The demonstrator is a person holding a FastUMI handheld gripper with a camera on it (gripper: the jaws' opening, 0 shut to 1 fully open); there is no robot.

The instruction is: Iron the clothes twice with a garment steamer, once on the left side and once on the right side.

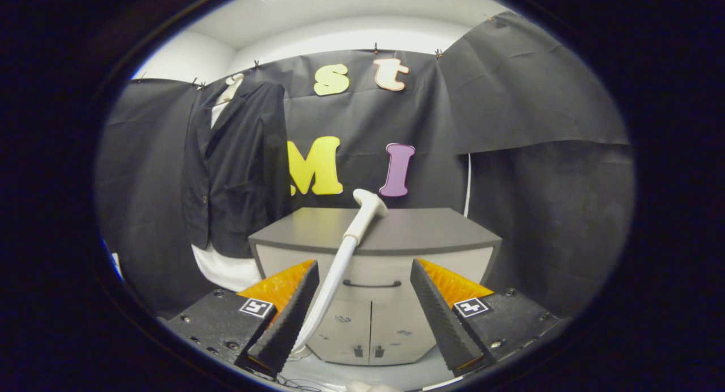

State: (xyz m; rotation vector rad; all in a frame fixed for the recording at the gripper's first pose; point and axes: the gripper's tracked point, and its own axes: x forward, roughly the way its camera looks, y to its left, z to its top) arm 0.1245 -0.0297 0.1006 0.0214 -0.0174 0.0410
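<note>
On the booth wall, left: one dark jacket point(235, 165) hanging over a white garment.
Steamer: one white steamer wand point(345, 250), rising between the fingers, beside the left one.
Cabinet: one grey cabinet point(430, 233) beyond.
Gripper point(362, 312): fingers spread apart, gripping nothing.

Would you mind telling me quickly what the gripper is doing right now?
Gripper: open, fingers spread wide; the white steamer wand runs up between them, against the left finger, not clamped.
</note>
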